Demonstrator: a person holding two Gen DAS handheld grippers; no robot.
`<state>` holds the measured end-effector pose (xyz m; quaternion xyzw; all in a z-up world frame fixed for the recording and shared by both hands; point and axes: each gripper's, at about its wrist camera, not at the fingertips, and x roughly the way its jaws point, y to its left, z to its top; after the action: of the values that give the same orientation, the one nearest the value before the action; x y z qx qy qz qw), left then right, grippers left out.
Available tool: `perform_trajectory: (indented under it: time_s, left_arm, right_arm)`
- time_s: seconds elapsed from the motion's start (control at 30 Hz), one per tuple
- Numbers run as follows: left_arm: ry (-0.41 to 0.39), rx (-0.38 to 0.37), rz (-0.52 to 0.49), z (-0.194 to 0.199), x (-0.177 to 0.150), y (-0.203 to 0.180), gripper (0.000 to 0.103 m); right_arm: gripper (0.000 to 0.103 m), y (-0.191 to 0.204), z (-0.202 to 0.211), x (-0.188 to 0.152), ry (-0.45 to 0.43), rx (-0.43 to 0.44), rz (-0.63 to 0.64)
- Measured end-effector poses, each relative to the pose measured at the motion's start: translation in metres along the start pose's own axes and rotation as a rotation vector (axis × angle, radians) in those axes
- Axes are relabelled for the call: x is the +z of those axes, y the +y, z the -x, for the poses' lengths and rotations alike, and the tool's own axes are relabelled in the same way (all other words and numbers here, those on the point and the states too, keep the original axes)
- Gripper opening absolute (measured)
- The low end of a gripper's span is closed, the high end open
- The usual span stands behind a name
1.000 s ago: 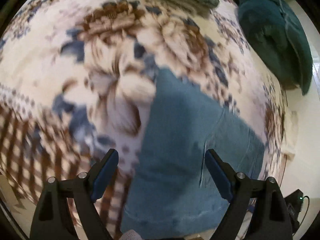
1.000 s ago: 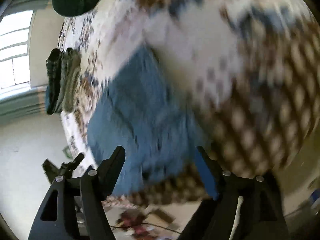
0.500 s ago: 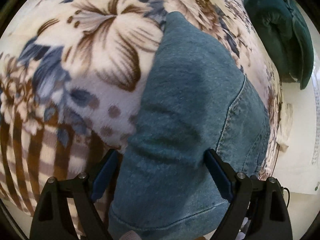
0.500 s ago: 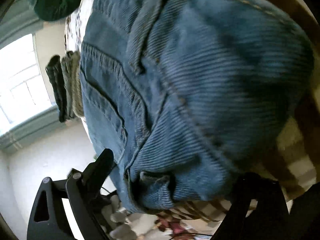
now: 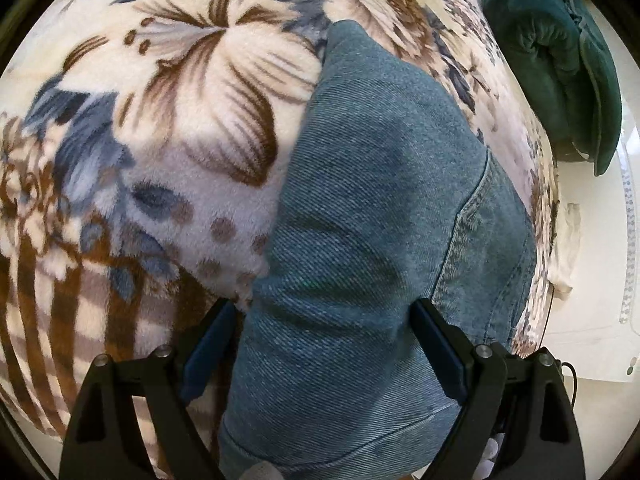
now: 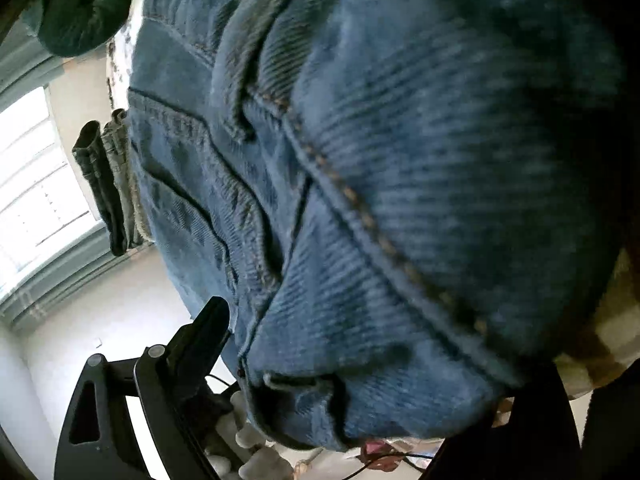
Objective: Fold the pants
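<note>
Pants position: the blue denim pants [image 5: 360,208] lie on a floral blanket [image 5: 168,128] covering a bed, folded into a narrow strip, with the hem end nearest the left wrist camera and the waistband end filling the right wrist view [image 6: 400,200].

Left gripper: the left gripper [image 5: 320,344] stands wide open, one finger on each side of the hem end; the denim sits between the fingers but is not clamped.

Right gripper: the right gripper [image 6: 360,360] straddles the waistband; its left finger [image 6: 200,344] stands clear of the cloth, the right finger is in shadow at the frame edge. It reads as spread wide, nothing pinched.

Change over last second: both cameras have dropped from a high, blurred view of the blanket to close range over the pants. The left view is nearly steady since half a second ago; the right has closed in slightly further on the waistband.

Meaning for task: judged as the end of the approach; both ends are framed for a simultaneous pinch.

Next requirement: close each gripper on all layers at its end, then carry one end over the other.

Risk: catching only the top layer, or blanket pile with it.

Surroundings: a dark green garment [image 5: 560,60] lies beyond, and folded pants [image 6: 108,184] sit at the bed edge near a window [image 6: 36,184].
</note>
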<state>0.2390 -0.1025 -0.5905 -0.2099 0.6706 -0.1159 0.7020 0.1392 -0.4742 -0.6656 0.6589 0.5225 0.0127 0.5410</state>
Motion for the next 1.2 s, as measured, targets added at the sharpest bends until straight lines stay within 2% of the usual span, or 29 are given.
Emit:
perform_trajectory:
  time_s: [0.1,0.2,0.37,0.47,0.53,0.6,0.73,0.77,0.83,0.87,0.9,0.93,1.03,1.17,1.2]
  left_arm:
    - [0.000,-0.015,0.000,0.000,0.000,0.003,0.090]
    - [0.001,-0.035,0.012,0.000,-0.001,0.008,0.091]
    - [0.008,-0.048,0.020,0.000,0.000,0.009,0.092]
    - [0.010,-0.058,0.030,-0.001,0.001,0.012,0.093]
    - [0.007,-0.056,0.029,-0.002,0.000,0.013,0.093]
    - [0.000,-0.054,0.027,-0.002,-0.001,0.012,0.093]
    - [-0.026,-0.053,0.029,0.000,-0.005,0.012,0.092]
    - [-0.037,-0.055,0.030,0.001,-0.006,0.012,0.090]
    - [-0.061,-0.093,0.030,0.006,-0.009,0.010,0.057]
    - [-0.069,-0.086,0.027,0.009,-0.010,0.009,0.054]
    - [-0.080,-0.088,0.023,0.012,-0.011,0.007,0.046]
    - [-0.087,-0.092,0.024,0.017,-0.012,0.007,0.038]
    - [-0.109,-0.128,0.038,0.034,-0.014,0.004,0.021]
    - [-0.145,-0.142,0.028,0.063,-0.013,-0.016,0.019]
    - [-0.152,-0.143,0.028,0.070,-0.012,-0.022,0.019]
  right_arm:
    - [0.095,0.000,0.001,-0.003,-0.028,0.053,-0.039]
    - [0.095,-0.002,0.002,-0.005,-0.070,0.175,-0.107]
    - [0.095,0.021,0.000,0.002,-0.104,0.247,-0.069]
    - [0.094,0.035,-0.006,0.007,-0.089,0.188,-0.002]
    - [0.090,0.025,-0.017,0.009,-0.059,0.120,0.012]
    - [0.080,0.018,-0.022,0.006,-0.049,0.110,0.017]
    - [0.077,0.027,-0.029,0.002,-0.065,0.081,0.036]
    - [0.069,0.028,-0.031,0.002,-0.070,0.068,0.027]
    - [0.060,0.033,-0.035,0.001,-0.088,0.051,0.020]
    - [0.054,0.036,-0.035,-0.001,-0.097,0.045,0.025]
    - [0.052,0.043,-0.034,-0.004,-0.107,0.033,0.036]
    - [0.050,0.047,-0.034,-0.006,-0.110,0.027,0.040]
    - [0.047,0.070,-0.029,-0.012,-0.114,-0.001,0.089]
    - [0.044,0.106,-0.011,-0.013,-0.114,-0.028,0.164]
    - [0.044,0.102,0.003,-0.012,-0.111,-0.030,0.183]
